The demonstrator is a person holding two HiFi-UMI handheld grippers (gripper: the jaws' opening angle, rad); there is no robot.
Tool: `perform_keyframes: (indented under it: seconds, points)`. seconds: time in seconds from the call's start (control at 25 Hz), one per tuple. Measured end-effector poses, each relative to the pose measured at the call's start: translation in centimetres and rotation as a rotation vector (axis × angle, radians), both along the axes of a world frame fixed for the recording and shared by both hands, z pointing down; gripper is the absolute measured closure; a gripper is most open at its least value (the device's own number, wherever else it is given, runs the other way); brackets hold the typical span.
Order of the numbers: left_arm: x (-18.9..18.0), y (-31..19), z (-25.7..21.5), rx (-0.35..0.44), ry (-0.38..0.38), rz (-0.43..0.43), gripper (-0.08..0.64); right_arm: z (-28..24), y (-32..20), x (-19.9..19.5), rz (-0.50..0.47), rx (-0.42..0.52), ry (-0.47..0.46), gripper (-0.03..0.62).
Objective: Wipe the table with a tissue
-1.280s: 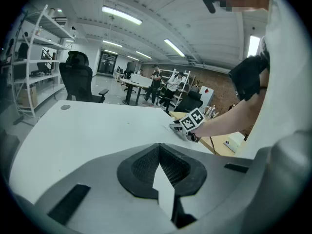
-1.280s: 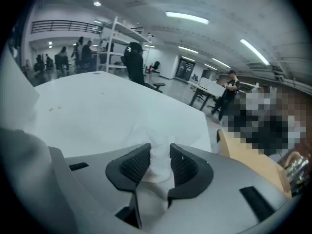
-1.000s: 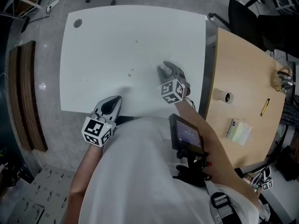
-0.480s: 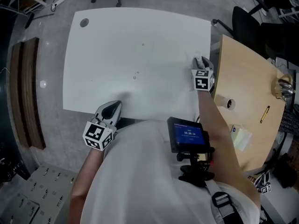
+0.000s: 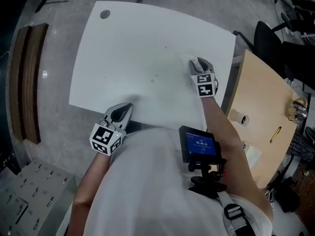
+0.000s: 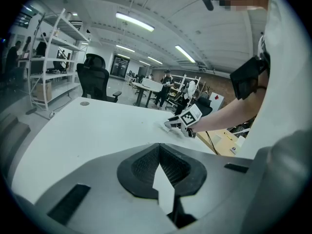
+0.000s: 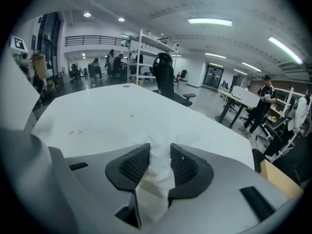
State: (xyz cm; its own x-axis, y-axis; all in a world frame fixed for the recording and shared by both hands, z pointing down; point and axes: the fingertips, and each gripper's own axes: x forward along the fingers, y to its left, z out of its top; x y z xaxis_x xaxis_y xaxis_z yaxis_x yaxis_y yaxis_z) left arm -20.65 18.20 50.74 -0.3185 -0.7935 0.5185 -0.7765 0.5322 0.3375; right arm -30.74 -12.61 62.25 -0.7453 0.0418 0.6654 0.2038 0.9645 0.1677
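A crumpled white tissue is pinched between the pads of my right gripper, and its free end spreads on the white table. In the head view the right gripper presses the tissue onto the table near its right edge. My left gripper rests at the table's near edge, left of my body. Its jaws are shut with nothing between them. The left gripper view also shows the right gripper across the table. A few small crumbs lie mid-table.
A round cable hole sits in the table's far left corner. A wooden table adjoins on the right, with a tape roll and a pen. Office chairs stand behind. A screen device hangs at my chest.
The right gripper swept the tissue from the middle of the near side out to the table's right edge, then a little back left and farther away. The left gripper stayed at the near edge.
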Motion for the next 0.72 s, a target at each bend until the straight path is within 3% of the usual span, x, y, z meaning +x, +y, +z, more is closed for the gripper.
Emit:
perform_keyframes:
  seconds: [0.36,0.56,0.72]
  points:
    - [0.3,3.2,0.7,0.0,0.023,-0.096,0.554,0.2,1.2,-6.1,-0.039,0.011,0.023,0.468]
    - [0.3,5.4,1.2,-0.007,0.037,-0.143,0.554,0.3,-0.6,-9.1,0.041,0.124,0.026,0.468]
    - [0.2,6.2,1.5,-0.013,0.045,-0.168,0.554,0.8,0.0,-9.9,0.005,0.271,0.046,0.468]
